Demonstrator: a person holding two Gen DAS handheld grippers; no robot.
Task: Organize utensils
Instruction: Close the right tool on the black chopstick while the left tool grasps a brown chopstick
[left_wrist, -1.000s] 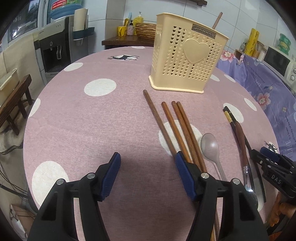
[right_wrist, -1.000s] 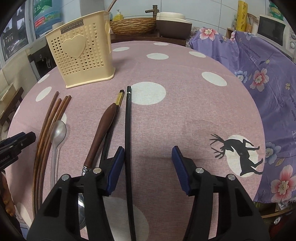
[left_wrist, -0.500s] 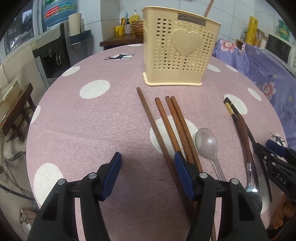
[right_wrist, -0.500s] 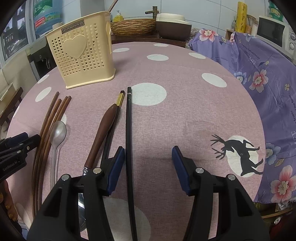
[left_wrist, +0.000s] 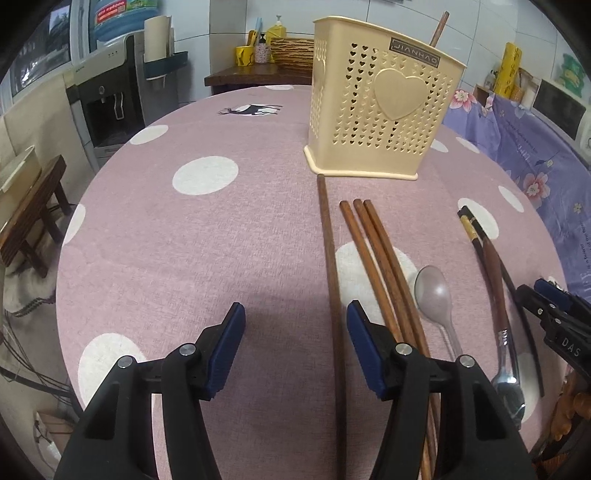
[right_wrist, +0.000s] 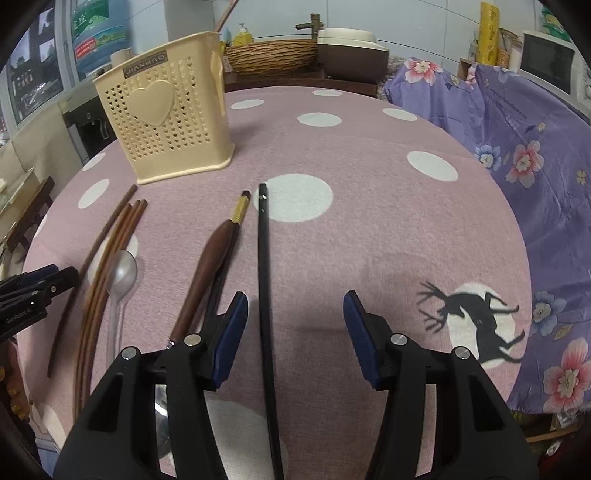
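A cream perforated utensil holder (left_wrist: 384, 110) (right_wrist: 166, 122) stands upright on the pink dotted table, one brown stick inside it. Several brown chopsticks (left_wrist: 373, 251) (right_wrist: 110, 251), a pale spoon (left_wrist: 434, 295) (right_wrist: 120, 277), a wooden-handled metal spoon (left_wrist: 496, 295) (right_wrist: 210, 266) and black chopsticks (left_wrist: 476, 236) (right_wrist: 266, 280) lie flat in front of it. My left gripper (left_wrist: 295, 332) is open and empty, with one brown chopstick (left_wrist: 330, 273) between its fingers. My right gripper (right_wrist: 295, 321) is open and empty over a black chopstick.
A water dispenser (left_wrist: 110, 96) and a wooden stool (left_wrist: 29, 214) stand left of the table. A sideboard with a wicker basket (right_wrist: 273, 55) is behind it. A purple floral cloth (right_wrist: 517, 133) covers furniture at right, with a microwave (right_wrist: 546, 62) beyond.
My left gripper has shifted left and forward, so one brown chopstick now lies between its fingers and the holder looks closer. My right gripper has hardly moved.
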